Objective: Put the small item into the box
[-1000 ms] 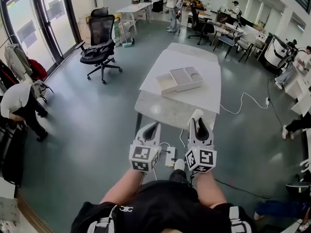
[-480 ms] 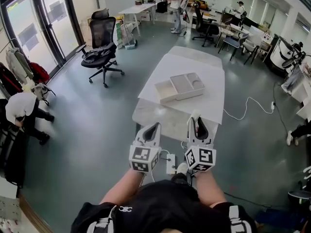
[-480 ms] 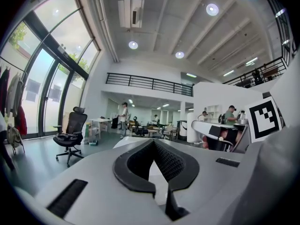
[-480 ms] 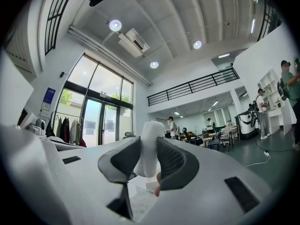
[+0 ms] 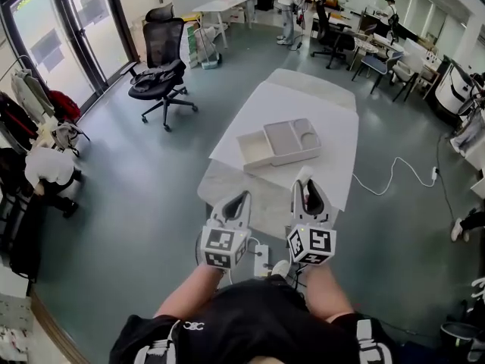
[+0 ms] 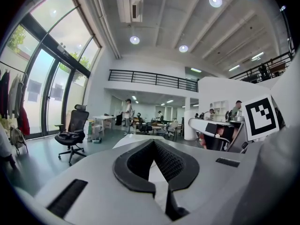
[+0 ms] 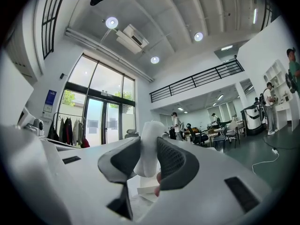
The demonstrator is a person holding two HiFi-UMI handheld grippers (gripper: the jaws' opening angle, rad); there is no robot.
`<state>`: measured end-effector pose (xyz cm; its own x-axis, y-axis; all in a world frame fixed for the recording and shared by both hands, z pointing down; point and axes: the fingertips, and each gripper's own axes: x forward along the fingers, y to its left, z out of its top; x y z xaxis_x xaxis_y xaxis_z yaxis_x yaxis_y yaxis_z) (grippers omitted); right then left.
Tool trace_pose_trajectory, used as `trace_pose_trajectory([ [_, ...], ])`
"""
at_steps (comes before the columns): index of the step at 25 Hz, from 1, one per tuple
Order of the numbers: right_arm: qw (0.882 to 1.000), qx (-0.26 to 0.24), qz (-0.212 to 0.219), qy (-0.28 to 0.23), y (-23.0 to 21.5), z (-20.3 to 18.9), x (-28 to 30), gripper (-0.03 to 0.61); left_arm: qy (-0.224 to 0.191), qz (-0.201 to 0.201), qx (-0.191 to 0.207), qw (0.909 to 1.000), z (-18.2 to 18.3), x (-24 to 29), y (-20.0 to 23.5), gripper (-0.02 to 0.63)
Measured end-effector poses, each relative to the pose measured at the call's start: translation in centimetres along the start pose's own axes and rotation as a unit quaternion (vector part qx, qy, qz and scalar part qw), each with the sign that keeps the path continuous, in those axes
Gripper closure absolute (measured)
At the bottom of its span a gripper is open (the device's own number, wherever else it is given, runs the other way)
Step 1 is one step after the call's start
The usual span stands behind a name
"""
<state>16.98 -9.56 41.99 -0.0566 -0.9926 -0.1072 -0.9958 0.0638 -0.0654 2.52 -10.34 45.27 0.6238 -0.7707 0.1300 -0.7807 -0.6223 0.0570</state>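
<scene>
In the head view a white open box (image 5: 281,142) with several compartments lies on the white sheet (image 5: 333,135) over the table (image 5: 242,192), well ahead of both grippers. My right gripper (image 5: 305,182) is shut on the small item (image 7: 149,146), a soft white piece that sticks up between its dark pads (image 7: 172,162). In the head view the item (image 5: 304,176) shows as a white tip over the table's near edge. My left gripper (image 5: 242,198) is level with the right one, shut and holding nothing; its pads (image 6: 171,161) meet at the tip.
A black office chair (image 5: 161,70) stands on the floor at the left. A white cable (image 5: 388,174) runs over the floor right of the table, and a power strip (image 5: 261,258) lies near my feet. A crouching person (image 5: 47,174) is at the far left; others stand at the back.
The table and box have come nearer and lower in the head view as I step forward. Both grippers keep their place and their grip.
</scene>
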Motion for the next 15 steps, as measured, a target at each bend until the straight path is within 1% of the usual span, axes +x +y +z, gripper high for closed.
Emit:
trace_pose_trajectory([
  [8,0.999,0.000,0.039,0.016,-5.6,0.3,5.5,0.471,0.008,0.024,-0.004,0.9997,1.7,7.7,-2.0,0.609],
  [12,0.998,0.000,0.042,0.038,-8.5,-1.3,8.0,0.471,0.015,0.028,-0.011,0.9994,1.2,10.7,-2.6,0.609],
  [15,0.997,0.007,0.038,0.059,-9.8,-3.1,9.2,0.471,0.024,0.028,-0.018,0.9992,0.3,12.1,-2.4,0.609],
])
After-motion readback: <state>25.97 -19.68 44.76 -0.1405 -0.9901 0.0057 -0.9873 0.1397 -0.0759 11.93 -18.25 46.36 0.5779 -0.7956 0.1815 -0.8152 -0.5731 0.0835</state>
